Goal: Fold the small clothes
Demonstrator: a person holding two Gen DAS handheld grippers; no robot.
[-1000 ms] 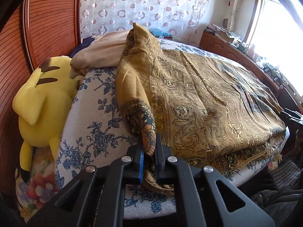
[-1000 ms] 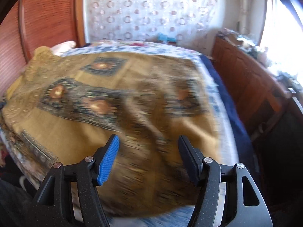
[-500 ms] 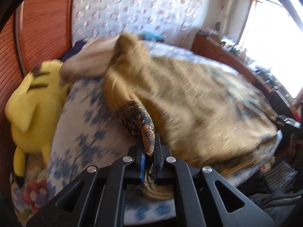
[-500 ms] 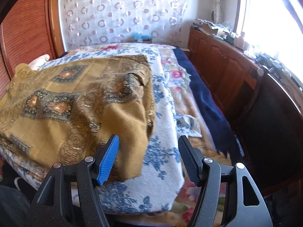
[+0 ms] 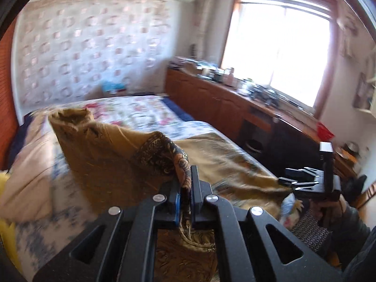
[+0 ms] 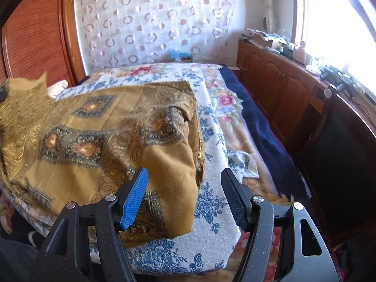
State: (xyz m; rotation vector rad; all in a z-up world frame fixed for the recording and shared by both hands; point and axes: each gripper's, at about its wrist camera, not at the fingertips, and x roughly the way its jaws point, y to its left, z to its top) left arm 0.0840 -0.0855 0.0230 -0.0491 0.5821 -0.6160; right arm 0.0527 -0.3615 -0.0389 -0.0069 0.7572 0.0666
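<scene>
My left claw (image 5: 185, 188) is clamped tight on a patterned corner of the gold cloth (image 5: 112, 155). The pinched fabric stands up between the two fingers, and the cloth rises from the bed (image 5: 145, 110) in a raised, tented fold toward the claw. This view is blurred, so I cannot read finer detail of the fold.

My right claw (image 6: 184, 191) stands wide open with nothing between its fingers. Its blue pad (image 6: 134, 199) hangs over the near edge of the gold cloth (image 6: 98, 141); the black finger hangs over the blue-flowered sheet (image 6: 211, 202) just beside the cloth. I cannot tell whether either finger touches the fabric.

In the right wrist view, most of the gold cloth lies spread on the bed, on top of the blue-flowered sheet. Its right edge is turned over, showing plain gold fabric near the claw. Its far left part is lifted off the bed.

A wooden cabinet (image 6: 277, 89) runs along the right side of the bed, beneath the window (image 5: 279, 54). In the left wrist view, the other claw assembly (image 5: 312, 181) shows at the cloth's right end.
</scene>
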